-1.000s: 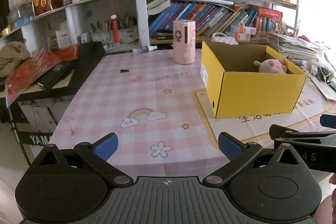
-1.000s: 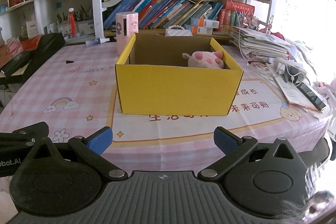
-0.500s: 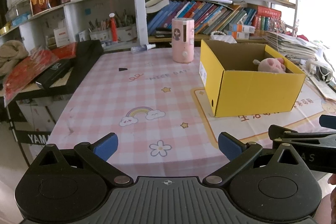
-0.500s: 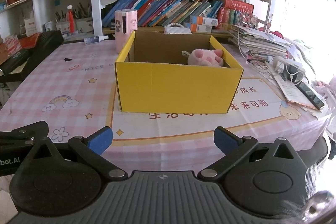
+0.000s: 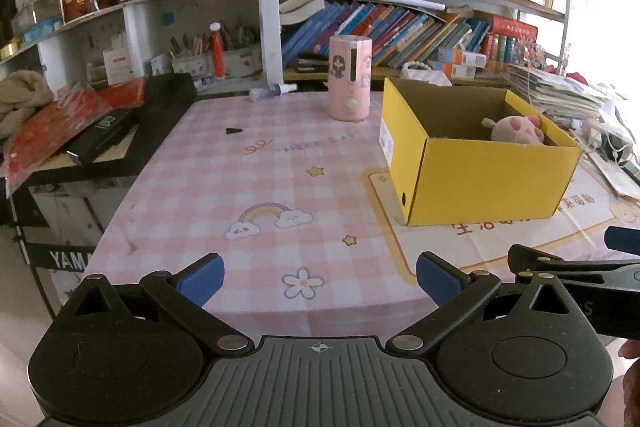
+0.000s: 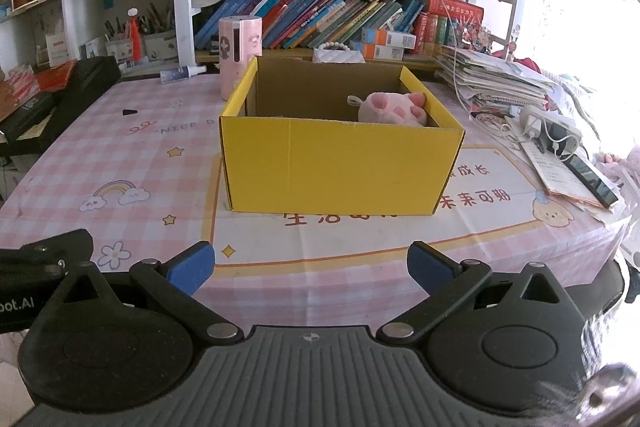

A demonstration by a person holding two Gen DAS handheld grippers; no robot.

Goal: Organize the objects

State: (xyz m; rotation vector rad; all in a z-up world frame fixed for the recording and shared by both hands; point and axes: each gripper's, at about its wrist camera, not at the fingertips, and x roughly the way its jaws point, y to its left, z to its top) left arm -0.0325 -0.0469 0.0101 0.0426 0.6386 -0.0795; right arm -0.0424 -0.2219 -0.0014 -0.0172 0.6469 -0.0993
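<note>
- On the pink checked tablecloth [image 5: 248, 187], printed with a rainbow, stars and a flower, stands an open yellow box [image 6: 340, 167] on a cream panel with red lettering.
- Inside the box, at its far right corner, lies a pink plush paw [image 6: 394, 109].
- Just beyond the box's left corner a pink cylinder [image 5: 349, 77] stands upright.
- Behind the table, bookshelves [image 6: 340, 15] hold slanted books; papers [image 6: 500, 79] pile at the right.
- Both the left gripper [image 5: 318, 277] and the right gripper [image 6: 308, 267] hover at the near table edge, jaws spread wide, holding nothing.
</note>
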